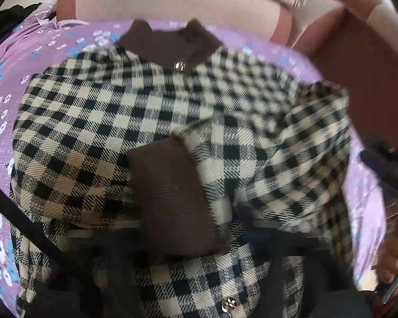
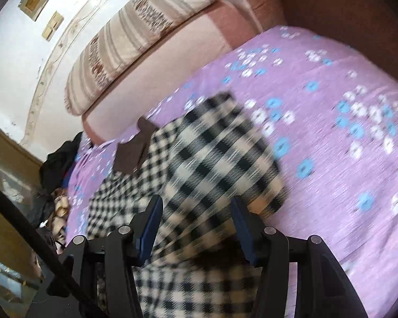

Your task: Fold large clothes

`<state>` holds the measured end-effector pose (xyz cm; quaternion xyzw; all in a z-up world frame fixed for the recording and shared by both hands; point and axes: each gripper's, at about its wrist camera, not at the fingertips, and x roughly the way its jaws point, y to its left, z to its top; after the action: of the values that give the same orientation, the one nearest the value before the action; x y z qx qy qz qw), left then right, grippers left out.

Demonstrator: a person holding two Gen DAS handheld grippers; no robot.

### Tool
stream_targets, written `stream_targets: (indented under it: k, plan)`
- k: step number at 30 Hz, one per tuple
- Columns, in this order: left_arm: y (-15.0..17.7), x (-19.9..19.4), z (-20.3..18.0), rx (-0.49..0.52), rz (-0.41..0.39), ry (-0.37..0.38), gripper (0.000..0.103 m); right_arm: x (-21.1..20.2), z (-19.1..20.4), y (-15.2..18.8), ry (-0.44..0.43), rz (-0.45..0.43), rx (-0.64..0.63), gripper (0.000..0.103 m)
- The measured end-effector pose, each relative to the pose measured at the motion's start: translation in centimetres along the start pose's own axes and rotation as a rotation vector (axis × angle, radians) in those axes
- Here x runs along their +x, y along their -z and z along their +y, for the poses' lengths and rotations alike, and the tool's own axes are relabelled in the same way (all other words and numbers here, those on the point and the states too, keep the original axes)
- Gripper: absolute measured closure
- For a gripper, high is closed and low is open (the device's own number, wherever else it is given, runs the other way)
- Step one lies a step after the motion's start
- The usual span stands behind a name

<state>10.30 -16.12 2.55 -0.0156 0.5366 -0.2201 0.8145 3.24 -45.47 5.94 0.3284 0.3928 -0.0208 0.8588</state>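
- The checked coat (image 1: pixel 98 122), cream and black with a brown collar (image 1: pixel 169 45), lay on the purple flowered bedsheet (image 2: pixel 331 137), straight ahead of both tools.
- From the left hand-held gripper (image 1: pixel 199 241) the coat's long axis ran directly away, collar at the far end and the buttoned front just below the fingers.
- A brown sleeve cuff (image 1: pixel 172 198) sat right at the left hand-held gripper; its fingers were blurred and half buried in cloth, so I could not tell whether they pinched it.
- The right hand-held gripper (image 2: pixel 196 225) stood released, blue pads (image 2: pixel 151 225) spread, with a checked sleeve (image 2: pixel 225 153) draped between them.
- The left one looked nearer the cuff, so it was likely better placed for the coming fold.
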Motion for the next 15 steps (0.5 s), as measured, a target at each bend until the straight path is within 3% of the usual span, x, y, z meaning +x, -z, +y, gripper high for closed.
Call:
stream_targets:
  k: [3,7,11,15]
  plan:
    - [-1.0,-1.7,0.5,-0.048,-0.047,0.042,0.092,-0.6,-0.7,-0.6,0.014,-0.020,0.002,0.045]
    - [-3.0,-6.9,1.7,-0.051,-0.203,0.027,0.092,-1.2,-0.4,-1.0,0.040,-0.059,-0.040,0.045]
    - [-4.3,-10.0,4.4,-0.043,-0.302,-0.078,0.092,-0.6,1.4,-1.2,0.048,-0.077,-0.112,0.045]
    - [-4.9,-8.5,9.2,-0.111,-0.270,-0.175,0.092,1.7,4.4,-0.8,0.062,-0.048,-0.197,0.046]
